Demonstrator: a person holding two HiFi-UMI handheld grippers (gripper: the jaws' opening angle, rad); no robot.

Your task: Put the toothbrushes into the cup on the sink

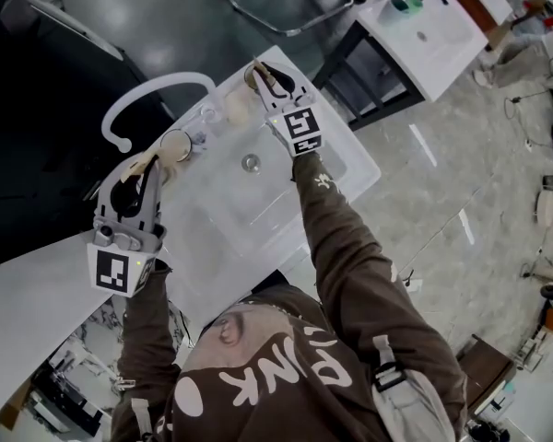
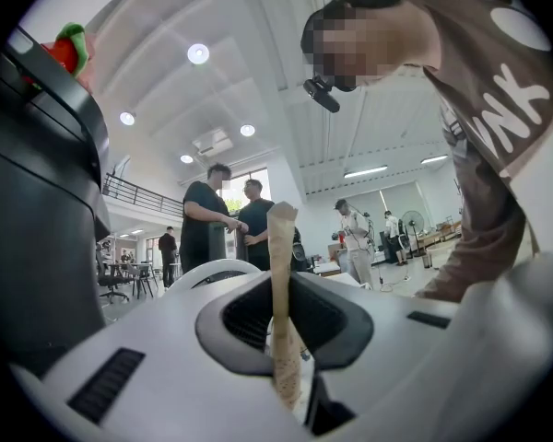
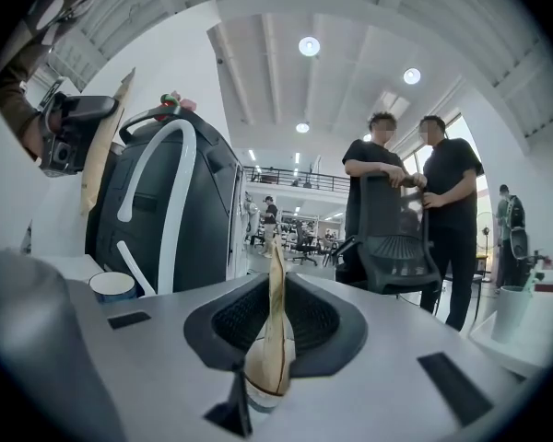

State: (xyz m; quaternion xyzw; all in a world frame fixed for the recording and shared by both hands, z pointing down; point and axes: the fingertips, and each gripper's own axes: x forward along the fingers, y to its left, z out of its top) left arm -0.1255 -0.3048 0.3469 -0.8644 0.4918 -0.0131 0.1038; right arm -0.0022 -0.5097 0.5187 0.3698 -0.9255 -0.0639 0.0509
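Gripping one toothbrush each, both grippers work over the white sink (image 1: pixel 348 159). The left gripper (image 1: pixel 150 166) has its jaws pressed together on the handle of the left toothbrush (image 1: pixel 140 163). In the left gripper view, that beige handle (image 2: pixel 282 284) stands pinched between the pads and projects straight out past the jaw tips. The cup (image 1: pixel 175 145) stands on the sink's rear ledge, just beside the base of the white curved faucet (image 1: pixel 155 88). In the head view the left toothbrush reaches toward the cup's near edge. The right gripper view shows the left gripper (image 3: pixel 72 134) high at the left with its toothbrush (image 3: pixel 100 150) tilted in the air over the cup (image 3: pixel 113 285), apart from it and not inside it. The right gripper (image 1: pixel 262 77) is held at the far edge of the sink, beyond the drain (image 1: pixel 250 163), with its jaws likewise closed on the right toothbrush (image 1: pixel 254 75). In the right gripper view that toothbrush (image 3: pixel 273 339) is clamped edge-on between the pads, its thin end pointing outward. The right toothbrush is well apart from the cup. Two bystanders stand at an office chair (image 3: pixel 393 233) in the background.
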